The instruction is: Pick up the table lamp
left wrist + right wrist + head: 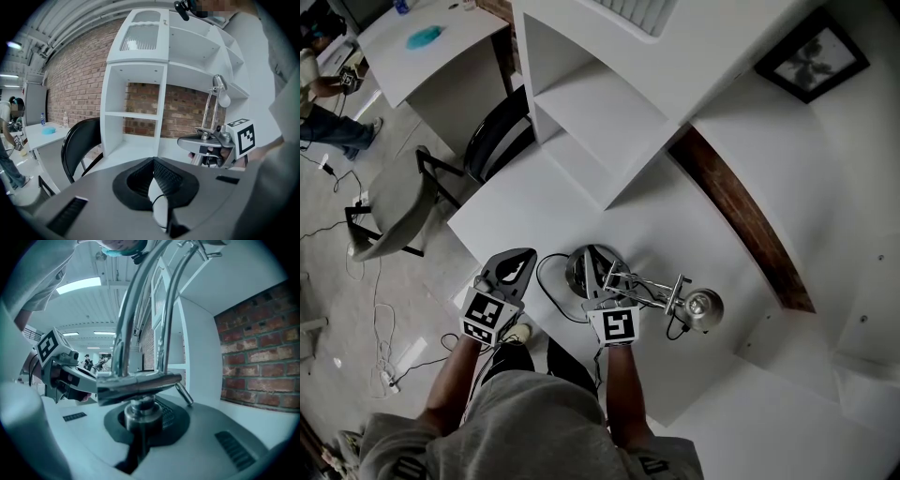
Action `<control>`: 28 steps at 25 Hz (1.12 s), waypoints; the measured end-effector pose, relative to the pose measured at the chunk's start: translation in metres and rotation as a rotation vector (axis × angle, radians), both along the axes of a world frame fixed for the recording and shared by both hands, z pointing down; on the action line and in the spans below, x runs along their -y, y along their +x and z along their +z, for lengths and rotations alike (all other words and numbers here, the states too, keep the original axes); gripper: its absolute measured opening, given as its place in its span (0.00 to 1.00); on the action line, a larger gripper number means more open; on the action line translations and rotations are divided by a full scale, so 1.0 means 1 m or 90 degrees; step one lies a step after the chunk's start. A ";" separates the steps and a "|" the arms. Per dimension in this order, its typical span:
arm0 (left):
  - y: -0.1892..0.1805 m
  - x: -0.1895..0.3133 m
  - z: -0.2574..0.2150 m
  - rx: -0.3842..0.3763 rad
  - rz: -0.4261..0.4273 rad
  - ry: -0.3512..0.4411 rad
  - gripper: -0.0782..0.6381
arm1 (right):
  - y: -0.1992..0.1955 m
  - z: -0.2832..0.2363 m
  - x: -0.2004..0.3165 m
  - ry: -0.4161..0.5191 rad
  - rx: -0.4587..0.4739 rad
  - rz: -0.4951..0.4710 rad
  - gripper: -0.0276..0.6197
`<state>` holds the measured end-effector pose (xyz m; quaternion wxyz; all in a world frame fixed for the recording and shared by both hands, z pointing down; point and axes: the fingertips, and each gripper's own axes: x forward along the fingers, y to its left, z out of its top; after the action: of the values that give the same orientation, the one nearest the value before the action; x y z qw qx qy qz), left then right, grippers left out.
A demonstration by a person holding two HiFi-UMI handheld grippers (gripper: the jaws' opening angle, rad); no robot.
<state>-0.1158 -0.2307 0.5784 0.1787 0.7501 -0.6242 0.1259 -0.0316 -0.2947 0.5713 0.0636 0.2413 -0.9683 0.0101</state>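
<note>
A chrome table lamp (581, 268) stands on the white desk (516, 202); its round base is near the front edge and its jointed arms reach right to the lamp head (703, 306). My right gripper (602, 289) is shut on the lamp's short post (140, 414) just above the base, and the lamp's two arms (136, 310) rise overhead in the right gripper view. My left gripper (521, 258) hangs left of the base, shut with nothing in it (154, 161). The left gripper view shows the lamp (213, 112) upright to the right.
A white shelf unit (609, 103) stands at the back of the desk. The lamp's black cord (548, 295) loops beside the base. A black chair (492, 136) and a grey chair (389, 202) are at the left. A person (323, 103) sits far left.
</note>
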 end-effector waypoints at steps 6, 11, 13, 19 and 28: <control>0.000 -0.001 -0.001 -0.002 0.004 0.003 0.11 | 0.003 0.001 0.002 -0.005 0.003 0.010 0.08; -0.001 -0.001 -0.001 -0.003 0.008 0.005 0.11 | 0.012 0.000 0.008 -0.015 0.012 0.032 0.08; -0.001 -0.001 -0.002 -0.004 0.010 0.007 0.11 | 0.016 -0.003 0.011 -0.024 0.026 0.045 0.08; 0.002 0.001 -0.006 -0.009 0.023 0.015 0.11 | 0.032 -0.014 0.015 -0.033 0.043 0.078 0.08; 0.014 0.005 -0.023 -0.012 0.054 0.042 0.11 | 0.055 -0.049 0.016 0.000 0.047 0.126 0.08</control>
<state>-0.1020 -0.2354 0.5559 0.1542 0.7826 -0.5939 0.1053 0.0239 -0.3102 0.5224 0.0267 0.3354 -0.9413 0.0256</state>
